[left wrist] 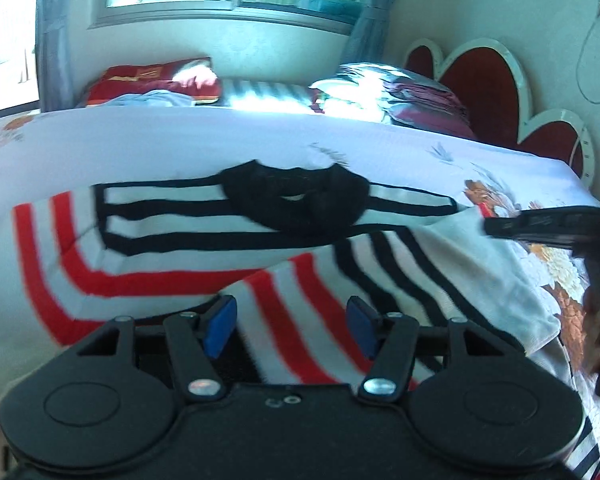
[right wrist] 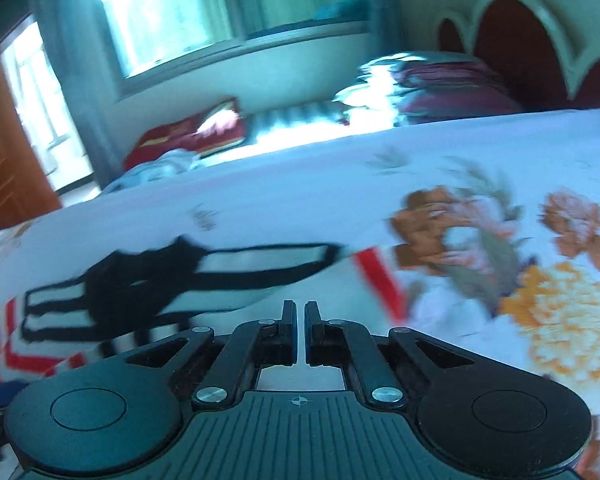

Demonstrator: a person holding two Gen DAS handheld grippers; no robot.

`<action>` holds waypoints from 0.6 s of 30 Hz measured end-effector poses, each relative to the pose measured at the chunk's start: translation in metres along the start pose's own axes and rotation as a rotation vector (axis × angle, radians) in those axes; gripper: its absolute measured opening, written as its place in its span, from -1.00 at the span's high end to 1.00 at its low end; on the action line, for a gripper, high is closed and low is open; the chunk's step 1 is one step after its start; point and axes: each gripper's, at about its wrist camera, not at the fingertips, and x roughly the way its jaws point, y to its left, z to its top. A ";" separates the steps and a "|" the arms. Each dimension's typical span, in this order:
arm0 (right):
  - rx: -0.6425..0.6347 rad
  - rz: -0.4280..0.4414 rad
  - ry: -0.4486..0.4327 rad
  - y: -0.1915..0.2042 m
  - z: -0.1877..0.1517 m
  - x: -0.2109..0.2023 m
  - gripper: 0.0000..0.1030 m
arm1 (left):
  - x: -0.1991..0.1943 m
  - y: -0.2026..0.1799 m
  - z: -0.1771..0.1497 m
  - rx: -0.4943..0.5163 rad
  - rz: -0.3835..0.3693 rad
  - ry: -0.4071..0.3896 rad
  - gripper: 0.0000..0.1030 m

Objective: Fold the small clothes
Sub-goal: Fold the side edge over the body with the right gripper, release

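two grippers are positioned over the striped shirt point(left wrist: 188, 240), which is spread on the floral bedsheet point(left wrist: 180, 140). left gripper point(left wrist: 290, 326) is held spread above a folded-over sleeve; right gripper point(right wrist: 299, 332) is pressed together, apparently empty. a sleeve fold is judged underway; regrasping is required next.

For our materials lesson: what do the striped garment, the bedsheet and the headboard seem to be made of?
Striped garment: soft knit, probably cotton; matte, and it drapes and creases.
Bedsheet: thin woven cloth, matte, with a printed flower pattern.
Headboard: red panels in pale scalloped frames; possibly padded upholstery in painted wood, too blurred to tell.
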 end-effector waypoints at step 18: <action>-0.084 0.000 0.061 0.027 -0.013 0.029 0.65 | 0.020 0.006 -0.004 0.031 0.075 0.044 -0.12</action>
